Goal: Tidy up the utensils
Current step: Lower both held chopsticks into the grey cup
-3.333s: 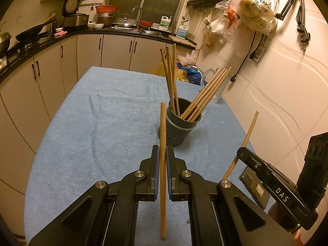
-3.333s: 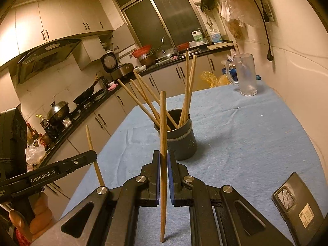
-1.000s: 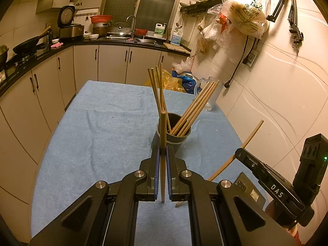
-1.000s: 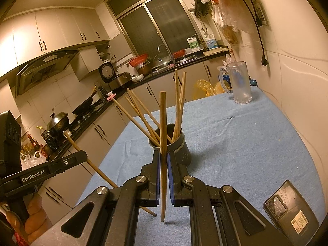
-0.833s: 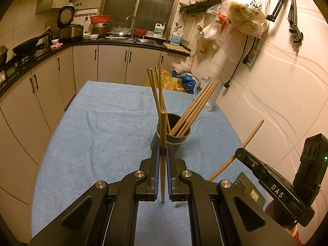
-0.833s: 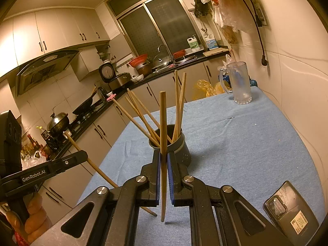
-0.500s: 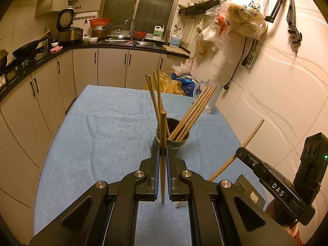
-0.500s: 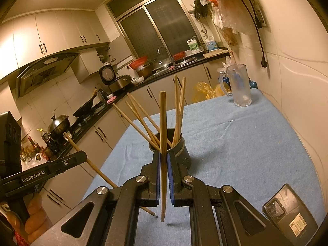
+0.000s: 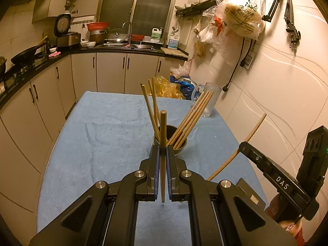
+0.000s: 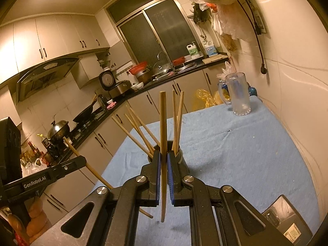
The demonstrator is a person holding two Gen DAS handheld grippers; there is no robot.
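Chopstick (image 9: 163,143) pinched upright in left gripper (image 9: 163,155), another chopstick (image 10: 163,135) in right gripper (image 10: 163,160); both lifted since earlier, holder (image 9: 180,146) just beyond jaws, insertion pending.

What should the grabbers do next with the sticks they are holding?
Probably carry one chopstick over the dark cup and lower it in. The left gripper and the right gripper each pinch a chopstick upright just short of the cup, which already holds several.

Holder (image 9: 178,145) base hid behind jaws; phone (image 10: 287,228), maybe a case, cut off by edge.
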